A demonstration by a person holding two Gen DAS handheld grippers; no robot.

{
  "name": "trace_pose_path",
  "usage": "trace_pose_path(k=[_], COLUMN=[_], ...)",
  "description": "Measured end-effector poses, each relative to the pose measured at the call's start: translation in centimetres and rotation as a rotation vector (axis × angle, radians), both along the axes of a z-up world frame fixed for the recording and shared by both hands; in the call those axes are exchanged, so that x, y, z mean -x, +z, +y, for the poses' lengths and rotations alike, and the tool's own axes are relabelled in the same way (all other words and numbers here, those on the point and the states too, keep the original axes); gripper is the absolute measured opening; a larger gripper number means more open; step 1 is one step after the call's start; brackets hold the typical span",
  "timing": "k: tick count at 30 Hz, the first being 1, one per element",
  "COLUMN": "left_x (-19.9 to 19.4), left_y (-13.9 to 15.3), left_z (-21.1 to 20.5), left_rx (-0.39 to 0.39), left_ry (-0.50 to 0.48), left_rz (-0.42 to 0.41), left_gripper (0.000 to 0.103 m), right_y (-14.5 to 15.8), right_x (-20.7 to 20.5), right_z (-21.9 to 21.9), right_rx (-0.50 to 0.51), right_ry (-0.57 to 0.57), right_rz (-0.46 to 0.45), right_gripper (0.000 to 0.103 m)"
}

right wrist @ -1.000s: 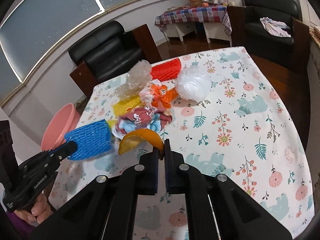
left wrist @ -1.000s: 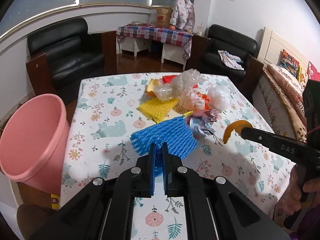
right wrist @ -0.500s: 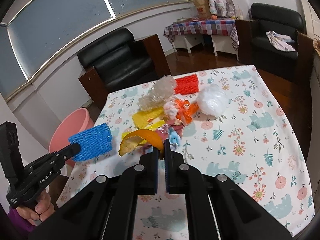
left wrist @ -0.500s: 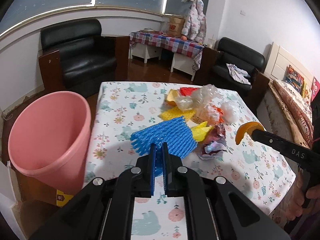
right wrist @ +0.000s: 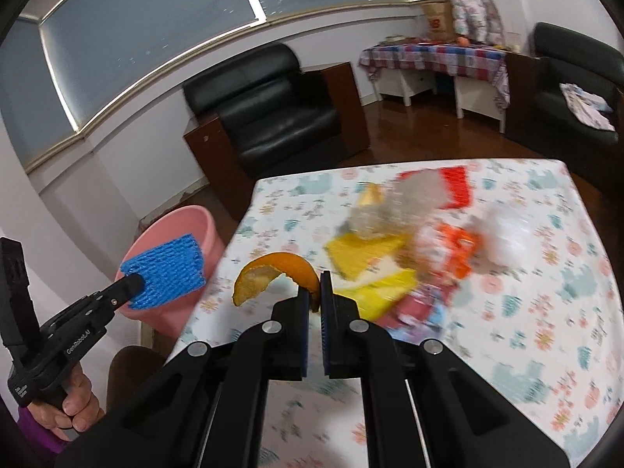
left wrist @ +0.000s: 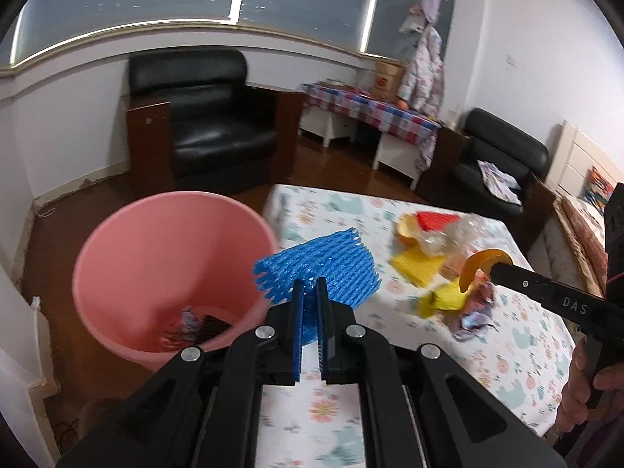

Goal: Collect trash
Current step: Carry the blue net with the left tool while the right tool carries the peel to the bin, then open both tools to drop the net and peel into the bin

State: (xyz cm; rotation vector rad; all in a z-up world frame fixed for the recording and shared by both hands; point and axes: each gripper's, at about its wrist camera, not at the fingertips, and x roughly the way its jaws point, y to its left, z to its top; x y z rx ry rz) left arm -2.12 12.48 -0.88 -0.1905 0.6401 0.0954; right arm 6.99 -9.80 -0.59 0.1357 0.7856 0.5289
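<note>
My left gripper (left wrist: 310,292) is shut on a blue foam net (left wrist: 323,265) and holds it in the air at the right rim of the pink bin (left wrist: 156,257); the net (right wrist: 165,269) also shows in the right wrist view in front of the bin (right wrist: 183,218). My right gripper (right wrist: 315,292) is shut on an orange peel (right wrist: 273,269), held above the table's left part; it shows in the left wrist view (left wrist: 481,263) too. A heap of trash (right wrist: 425,234) lies on the floral table (right wrist: 546,312).
The bin stands on the floor off the table's left edge and holds some dark trash (left wrist: 199,327). A black armchair (left wrist: 206,117) stands behind it. A second armchair (left wrist: 495,160) and a checked side table (left wrist: 370,109) stand at the back.
Both grippers have swung left toward the pink bin with their loads. The blue net has gone from over the table to the bin's rim; the trash heap stays on the table.
</note>
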Motion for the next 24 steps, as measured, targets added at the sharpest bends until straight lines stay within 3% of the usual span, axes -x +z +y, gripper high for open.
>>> trace_pose_path(k=[12,24], left_x=[1.4,1.6], left_y=[1.0,-1.6], left_z=[7.0,11.7], left_rx=[-0.077,-0.070], left_ry=[0.186,0.285], left_rz=[-0.032,0.042], left_gripper=[0.005,0.005], right_y=[0.9,-0.9], right_x=[-2.2,-1.9], right_z=[10.9,19.8], right_rx=[0.024,0.082], right_ry=[0.178,0.331], right_rz=[-0.005,0.018], right_gripper=[0.006,0.006])
